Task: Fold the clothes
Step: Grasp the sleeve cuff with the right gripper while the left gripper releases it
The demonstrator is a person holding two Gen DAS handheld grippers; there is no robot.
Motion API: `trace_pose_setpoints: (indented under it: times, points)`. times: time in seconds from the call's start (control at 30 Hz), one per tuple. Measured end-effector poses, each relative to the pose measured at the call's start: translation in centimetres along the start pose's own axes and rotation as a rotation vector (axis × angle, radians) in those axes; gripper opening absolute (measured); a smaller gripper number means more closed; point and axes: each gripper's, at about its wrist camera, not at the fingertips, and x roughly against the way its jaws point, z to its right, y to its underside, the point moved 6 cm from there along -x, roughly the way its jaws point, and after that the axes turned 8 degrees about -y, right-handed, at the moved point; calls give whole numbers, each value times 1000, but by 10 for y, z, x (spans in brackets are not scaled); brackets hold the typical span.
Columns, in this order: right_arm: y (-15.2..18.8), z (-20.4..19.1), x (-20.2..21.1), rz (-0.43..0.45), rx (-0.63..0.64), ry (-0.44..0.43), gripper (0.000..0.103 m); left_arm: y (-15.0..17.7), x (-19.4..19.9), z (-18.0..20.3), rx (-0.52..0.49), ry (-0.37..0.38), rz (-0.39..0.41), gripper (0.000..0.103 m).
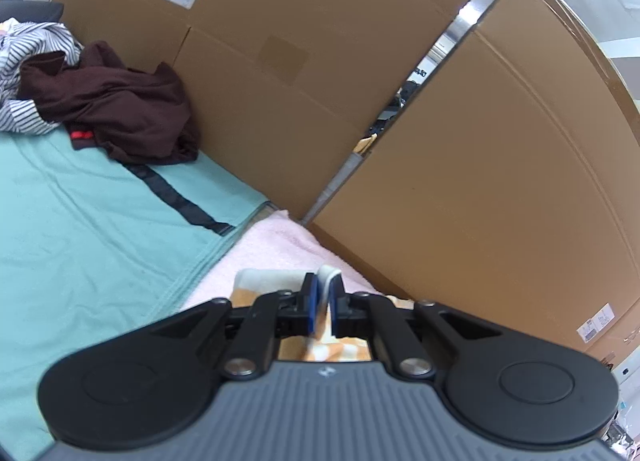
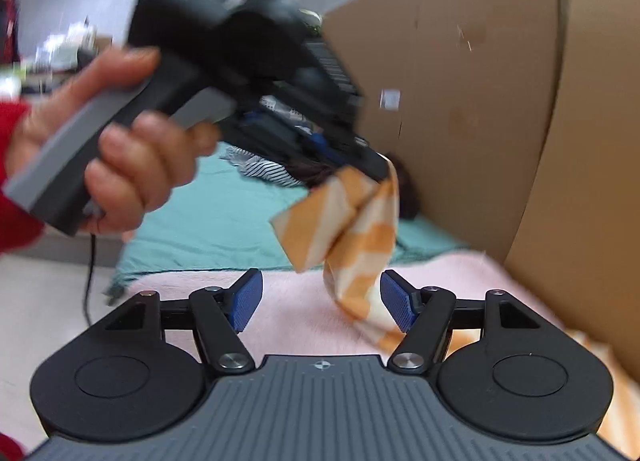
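Observation:
An orange-and-white checked cloth (image 2: pixel 352 229) hangs in the air above the pink towel (image 2: pixel 296 313), pinched at its top edge by my left gripper (image 2: pixel 378 169), which a hand (image 2: pixel 132 165) holds. In the left wrist view the left gripper (image 1: pixel 323 303) is shut on a white fold of that cloth (image 1: pixel 330 275), with more checked cloth (image 1: pixel 340 349) below the fingers. My right gripper (image 2: pixel 322 301) stands open just in front of the cloth's lower end, its blue pads (image 2: pixel 246 301) on either side, touching nothing.
A teal blanket (image 1: pixel 88 229) covers the surface left of the pink towel (image 1: pixel 272 249). A dark maroon garment (image 1: pixel 116 105) and a striped garment (image 1: pixel 36 45) lie piled at the back. Tall cardboard boxes (image 1: pixel 460 181) wall in the right and rear sides.

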Motion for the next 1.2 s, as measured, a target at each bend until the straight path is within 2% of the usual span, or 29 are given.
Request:
trace_pose_setpoints:
  times: [0.07,0.23,0.27,0.3,0.37,0.43,0.57,0.63,0.8,0.9,0.93,1.03,1.17,1.2]
  points:
    - [1,-6,-10,16,57,58,68,1,-1,8,8,12,-9,1]
    - [10,8,-26,36,-8,117,66,4,-2,24,16,40,-25,1]
    - [10,13,-23,61,-21,121,63,5,-3,27,17,45,-26,2]
    - [10,17,-21,85,-35,125,57,5,-3,29,17,42,-23,2]
    - [9,30,-14,132,-95,131,17,6,-4,31,18,40,-17,2]
    - [11,45,-11,141,-191,110,4,6,-5,33,20,35,-16,2]
    - [14,75,-7,170,-373,53,4,6,-5,35,5,13,2,3]
    - [14,89,-3,198,-449,16,4,6,-2,34,-21,-20,32,8]
    - [13,125,8,272,-605,-26,4,8,14,16,-98,-111,103,44]
    - [16,145,8,298,-713,-42,4,15,27,-1,-149,-169,125,57]
    - [18,153,6,301,-749,-45,4,18,31,-6,-168,-189,132,59]
    - [21,148,6,316,-860,-85,4,36,37,-3,-252,-139,108,60]
    - [17,152,15,327,-941,-139,4,61,46,1,-364,-72,77,59]
    - [14,152,18,331,-957,-155,4,68,48,2,-392,-55,69,55]
